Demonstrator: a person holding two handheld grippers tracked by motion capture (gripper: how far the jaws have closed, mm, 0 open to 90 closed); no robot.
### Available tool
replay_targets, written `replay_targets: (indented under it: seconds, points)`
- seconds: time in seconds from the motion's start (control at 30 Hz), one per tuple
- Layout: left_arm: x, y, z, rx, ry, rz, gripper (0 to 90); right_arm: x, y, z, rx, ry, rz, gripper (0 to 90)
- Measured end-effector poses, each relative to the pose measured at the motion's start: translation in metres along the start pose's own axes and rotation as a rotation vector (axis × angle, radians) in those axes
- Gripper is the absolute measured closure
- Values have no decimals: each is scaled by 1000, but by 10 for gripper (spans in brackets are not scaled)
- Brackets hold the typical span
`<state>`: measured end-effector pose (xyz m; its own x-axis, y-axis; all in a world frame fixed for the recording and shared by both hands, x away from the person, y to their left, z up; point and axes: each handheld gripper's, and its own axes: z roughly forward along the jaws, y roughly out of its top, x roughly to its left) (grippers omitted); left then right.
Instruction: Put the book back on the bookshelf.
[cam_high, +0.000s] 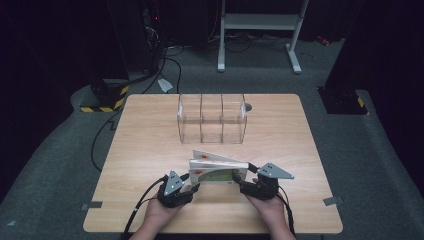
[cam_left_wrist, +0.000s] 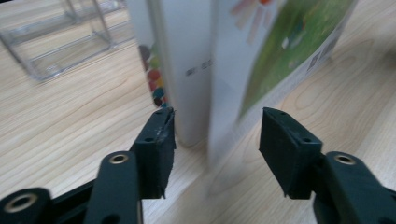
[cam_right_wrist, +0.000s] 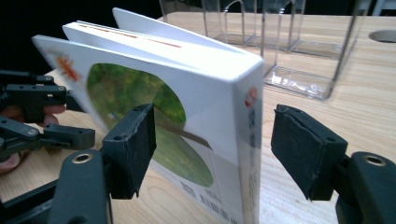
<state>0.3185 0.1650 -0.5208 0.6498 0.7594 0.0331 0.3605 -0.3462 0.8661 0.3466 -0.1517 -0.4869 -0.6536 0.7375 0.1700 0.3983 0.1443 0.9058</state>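
A few white books (cam_high: 218, 170) stand on edge together near the table's front, fanned apart at the top. The front book has a green picture cover (cam_right_wrist: 154, 107). My left gripper (cam_high: 194, 187) is at their left end, open; in the left gripper view its jaws straddle the white book (cam_left_wrist: 187, 70) and the green-covered book (cam_left_wrist: 280, 51) without touching them. My right gripper (cam_high: 241, 185) is open at the right end, and its jaws stand on either side of the front book's spine (cam_right_wrist: 250, 140) with gaps. The left gripper (cam_right_wrist: 32, 121) appears beyond the books in the right gripper view.
A clear acrylic organizer (cam_high: 212, 119) with three compartments stands behind the books at mid table, also seen as the organizer (cam_right_wrist: 280, 42) and the organizer (cam_left_wrist: 60, 42). A round cable hole (cam_high: 248, 106) lies to its right. The table's front edge (cam_high: 210, 231) runs just under the hands.
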Motion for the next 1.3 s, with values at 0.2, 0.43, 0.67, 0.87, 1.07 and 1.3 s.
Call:
replay_targets:
  seconds: [0.2, 0.43, 0.67, 0.87, 1.07, 1.3]
  points:
    - [5, -4, -7, 10, 40, -16, 387, 4, 7, 8, -4, 28, -42, 357]
    - [21, -8, -13, 57, 109, -54, 361, 6, 9, 9, -23, 55, -66, 468]
    - [45, -12, -21, 105, 173, -119, 355, 14, 9, 9, -24, 103, -103, 630]
    - [59, -19, -25, 143, 170, -130, 413, 22, 7, 7, -27, 83, -150, 716]
    - [81, -24, -28, 211, 209, -129, 336, 22, 7, 4, -29, 48, -151, 739]
    - [86, -26, -30, 219, 211, -156, 218, 18, 6, -2, -26, 19, -130, 742]
